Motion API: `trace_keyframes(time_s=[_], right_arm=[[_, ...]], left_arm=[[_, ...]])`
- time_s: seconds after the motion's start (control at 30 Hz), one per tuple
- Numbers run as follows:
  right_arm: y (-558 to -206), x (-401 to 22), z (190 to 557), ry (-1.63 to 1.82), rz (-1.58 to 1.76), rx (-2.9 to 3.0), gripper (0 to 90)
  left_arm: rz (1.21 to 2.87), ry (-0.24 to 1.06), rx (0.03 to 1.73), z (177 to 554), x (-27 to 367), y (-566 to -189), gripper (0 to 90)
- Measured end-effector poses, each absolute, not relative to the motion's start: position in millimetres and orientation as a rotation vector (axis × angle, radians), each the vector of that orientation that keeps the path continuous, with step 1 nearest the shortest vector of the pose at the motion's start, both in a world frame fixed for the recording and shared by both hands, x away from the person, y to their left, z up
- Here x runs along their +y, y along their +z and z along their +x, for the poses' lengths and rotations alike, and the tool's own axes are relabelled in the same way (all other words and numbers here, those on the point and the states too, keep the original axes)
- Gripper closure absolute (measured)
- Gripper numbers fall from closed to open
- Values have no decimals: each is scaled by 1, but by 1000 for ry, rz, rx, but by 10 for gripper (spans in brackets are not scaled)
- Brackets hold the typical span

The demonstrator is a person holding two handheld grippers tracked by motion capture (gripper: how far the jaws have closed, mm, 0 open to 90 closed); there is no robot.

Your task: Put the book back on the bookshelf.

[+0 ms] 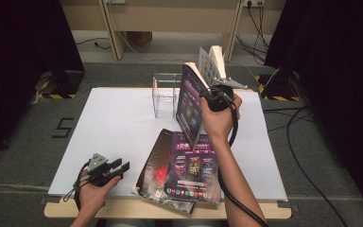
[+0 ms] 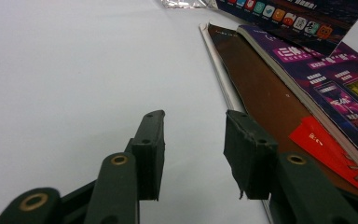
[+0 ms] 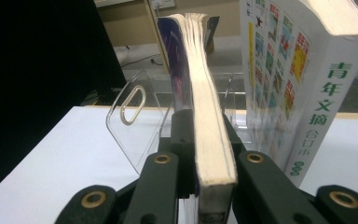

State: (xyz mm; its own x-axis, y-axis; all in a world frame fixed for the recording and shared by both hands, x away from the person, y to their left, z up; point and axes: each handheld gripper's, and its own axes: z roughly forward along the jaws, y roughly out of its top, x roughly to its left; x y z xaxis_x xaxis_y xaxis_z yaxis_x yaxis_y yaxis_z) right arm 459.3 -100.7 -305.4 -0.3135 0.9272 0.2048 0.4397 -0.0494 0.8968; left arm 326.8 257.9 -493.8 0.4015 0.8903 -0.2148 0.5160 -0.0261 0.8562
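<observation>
right gripper point(image 1: 216, 94) clenched on purple book point(image 1: 190, 101), pads pressing both covers, book upright between jaws, lifted above white table point(image 1: 113, 123) just beside clear acrylic stand point(image 1: 165, 94). white book point(image 3: 303, 84) stands close right. left gripper point(image 1: 118, 169) released, empty, near flat magazines point(image 1: 184, 170).

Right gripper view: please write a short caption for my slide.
Right claw clamps an upright purple book before a clear acrylic stand.

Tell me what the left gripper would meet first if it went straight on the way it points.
Probably the brown-covered book lying flat: the left gripper is open, aimed over bare white table, with that book's edge just ahead on one side. Depth is unclear.
</observation>
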Motion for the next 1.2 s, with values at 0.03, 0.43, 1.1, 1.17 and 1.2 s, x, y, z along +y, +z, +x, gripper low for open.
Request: trace_keyframes(time_s=[0.03, 0.43, 1.1, 1.17, 1.2], right_arm=[[-305, -100, 459, 1344, 1440, 1755, 830], [-289, -90, 459, 1350, 1336, 1761, 831], [-280, -76, 483, 1317, 1291, 1749, 832], [-280, -75, 487, 1310, 1291, 1741, 831], [-280, -74, 489, 1311, 1291, 1734, 831]], left_arm=[[1684, 481, 1248, 327, 258, -494, 573], [1680, 482, 1252, 327, 260, -494, 574], [1679, 488, 1254, 328, 262, -494, 576], [1680, 488, 1253, 328, 262, -494, 576], [1678, 487, 1254, 328, 262, -494, 576]])
